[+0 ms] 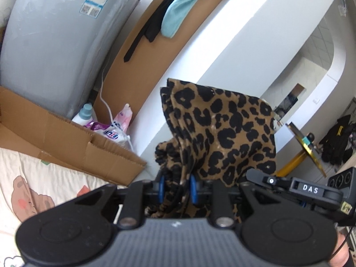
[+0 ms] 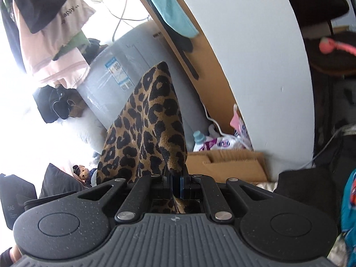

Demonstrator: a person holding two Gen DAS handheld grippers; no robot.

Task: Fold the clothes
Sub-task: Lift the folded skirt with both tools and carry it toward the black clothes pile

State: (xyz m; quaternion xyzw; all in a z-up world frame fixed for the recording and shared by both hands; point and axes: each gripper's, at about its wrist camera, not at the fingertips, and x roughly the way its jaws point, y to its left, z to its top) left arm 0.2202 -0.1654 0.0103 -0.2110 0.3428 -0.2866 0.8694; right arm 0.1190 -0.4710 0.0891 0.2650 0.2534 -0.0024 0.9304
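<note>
Two grippers: both hold one leopard-print garment, raised off the bedding below.
Washing machine point(image 1: 55, 44): tall grey drum-shaped body under clear plastic wrap, a blue and white label near its top; it stands behind the garment in both views.
White wall panel point(image 1: 255, 33): smooth, curved by the lens, running behind the cloth.
Cardboard box point(image 1: 66, 142): brown corrugated flaps lying open, to the left of the left gripper.
Bed sheet point(image 1: 33, 178): pale printed cotton, creased, at the lower left.
Leopard-print garment point(image 1: 222, 129): woven tan fabric with black blotches; in the left view it rises above the fingers in a broad bunched flap with stacked folded edges on its left side; in the right view point(image 2: 151, 120) it stands as a tall narrow peak straight up from the fingers.
Turquoise cloth point(image 1: 187, 6): soft, draped over the brown board's top edge beside a black strap.
Left gripper point(image 1: 178, 187): black linkage arms, blue pads; jaws drawn in on a gathered rope of the fabric that passes between them and down toward the body.
Right gripper point(image 2: 175, 184): same build, jaws pressed nearly together on a thin fold of the cloth.
Detergent bottle point(image 1: 84, 115): white with a grey-blue cap, behind the box.
</note>
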